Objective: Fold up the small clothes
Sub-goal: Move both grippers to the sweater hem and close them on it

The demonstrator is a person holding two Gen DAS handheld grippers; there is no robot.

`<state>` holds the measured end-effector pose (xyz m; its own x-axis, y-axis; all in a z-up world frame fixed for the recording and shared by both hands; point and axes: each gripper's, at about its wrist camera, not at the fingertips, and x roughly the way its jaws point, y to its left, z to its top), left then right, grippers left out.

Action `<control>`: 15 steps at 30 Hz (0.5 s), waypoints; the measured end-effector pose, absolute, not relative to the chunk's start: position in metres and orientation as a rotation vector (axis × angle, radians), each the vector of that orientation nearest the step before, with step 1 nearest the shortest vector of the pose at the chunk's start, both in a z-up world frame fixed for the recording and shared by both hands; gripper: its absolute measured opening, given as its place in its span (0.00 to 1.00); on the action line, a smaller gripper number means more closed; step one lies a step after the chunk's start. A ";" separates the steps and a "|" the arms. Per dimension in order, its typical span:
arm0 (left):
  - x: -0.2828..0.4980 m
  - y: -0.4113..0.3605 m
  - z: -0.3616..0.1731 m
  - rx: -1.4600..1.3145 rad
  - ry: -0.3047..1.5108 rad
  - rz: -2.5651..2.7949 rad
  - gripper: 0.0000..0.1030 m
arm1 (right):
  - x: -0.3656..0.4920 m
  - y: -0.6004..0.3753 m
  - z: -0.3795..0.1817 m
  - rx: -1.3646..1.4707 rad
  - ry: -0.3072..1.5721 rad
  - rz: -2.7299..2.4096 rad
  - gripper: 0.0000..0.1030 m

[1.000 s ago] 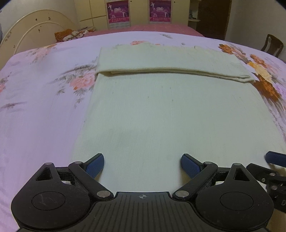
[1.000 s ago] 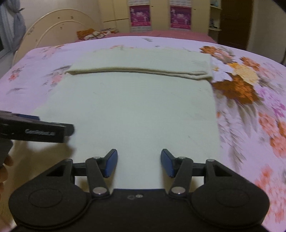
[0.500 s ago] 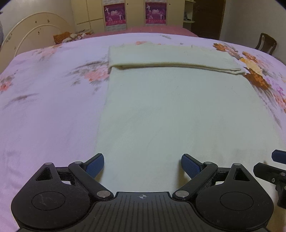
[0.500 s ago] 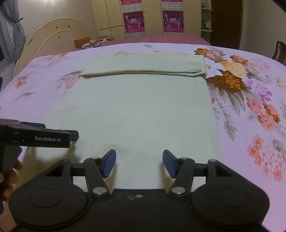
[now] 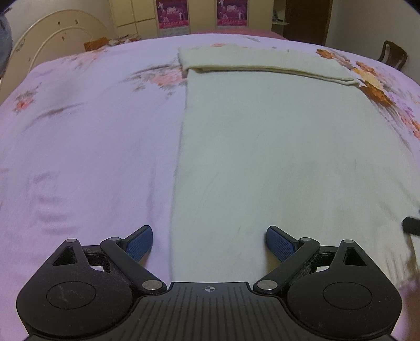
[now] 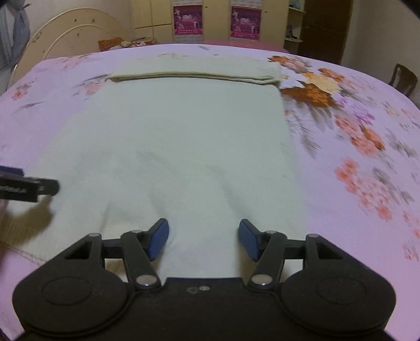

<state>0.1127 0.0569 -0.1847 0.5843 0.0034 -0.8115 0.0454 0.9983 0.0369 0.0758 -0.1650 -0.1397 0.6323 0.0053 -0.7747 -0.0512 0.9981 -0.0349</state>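
A pale cream cloth (image 5: 262, 157) (image 6: 183, 144) lies flat on the floral bedsheet (image 5: 86, 147), its far end folded over into a thick band (image 5: 262, 61) (image 6: 194, 69). My left gripper (image 5: 209, 246) is open low over the cloth's near left edge, and that edge runs between its fingers. My right gripper (image 6: 203, 242) is open over the near right part of the cloth, with only flat fabric below. The left gripper (image 6: 29, 186) shows at the left of the right wrist view. A dark bit of the right gripper (image 5: 410, 225) shows at the right edge of the left wrist view.
The pink floral sheet (image 6: 367, 157) covers the whole bed. A cream headboard (image 6: 65, 36) stands at the far left, near an orange patterned bundle (image 6: 113, 43). Cupboards with purple posters (image 6: 187, 23) line the back wall. A wooden chair (image 6: 404, 78) stands at the right.
My left gripper has slid left, so the cloth's left edge now sits between its fingers. My right gripper has shifted right, nearer the cloth's right edge. Both stay open.
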 end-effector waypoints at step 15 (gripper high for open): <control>0.077 0.093 -0.188 -0.188 0.966 -0.135 0.77 | 0.052 -0.208 -0.139 0.059 0.915 -0.109 0.61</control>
<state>0.0772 0.0930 -0.1879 0.5620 -0.1971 -0.8033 0.0304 0.9754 -0.2181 0.0516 -0.2083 -0.1386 0.6052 -0.0687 -0.7931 0.1190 0.9929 0.0049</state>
